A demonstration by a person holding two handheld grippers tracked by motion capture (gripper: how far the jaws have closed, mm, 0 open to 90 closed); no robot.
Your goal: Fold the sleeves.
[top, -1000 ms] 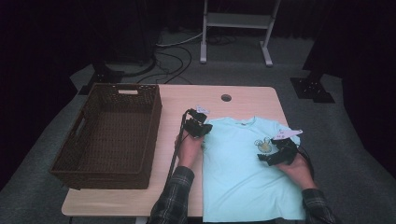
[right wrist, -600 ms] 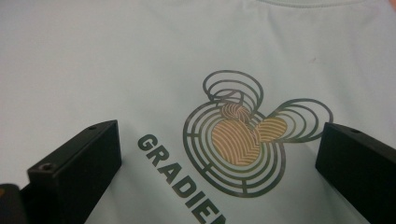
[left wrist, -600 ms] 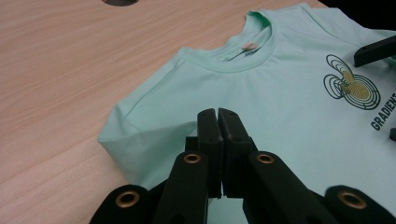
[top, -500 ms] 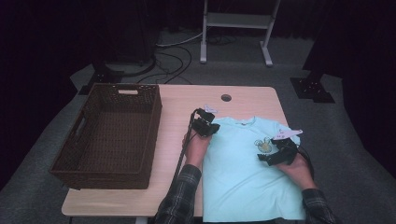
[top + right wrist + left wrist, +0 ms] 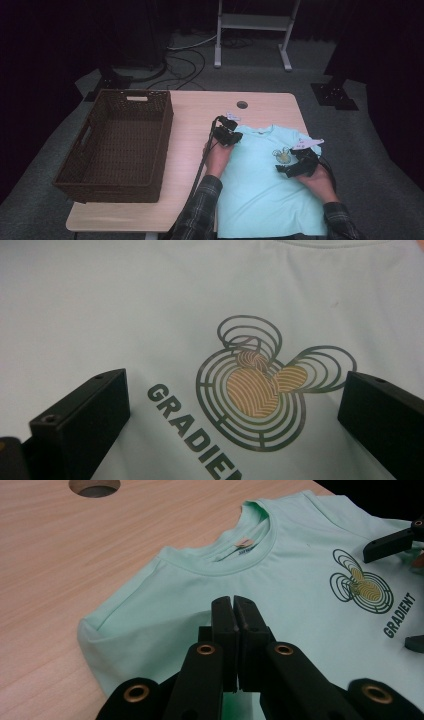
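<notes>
A mint-green T-shirt [image 5: 265, 185] lies flat on the table, collar away from the person, with a ringed logo [image 5: 283, 156] and the word GRADIENT on its chest. My left gripper [image 5: 235, 136] is over the shirt's left shoulder edge. In the left gripper view its jaws [image 5: 233, 605] stand pressed together above the fabric [image 5: 150, 620], short of the collar [image 5: 235, 555], and I see no cloth between the tips. My right gripper [image 5: 282, 168] hovers over the chest. Its fingers [image 5: 80, 415] are spread wide to either side of the logo [image 5: 260, 385], with nothing between them.
A dark wicker basket [image 5: 165, 130] stands on the left half of the wooden table [image 5: 195, 110]. A round cable hole [image 5: 242, 105] is in the table beyond the collar. A metal stand's feet and cables lie on the floor behind.
My left gripper has moved to the right, from the bare wood onto the shirt's shoulder edge, jaws still together. The right gripper and the shirt have stayed where they were.
</notes>
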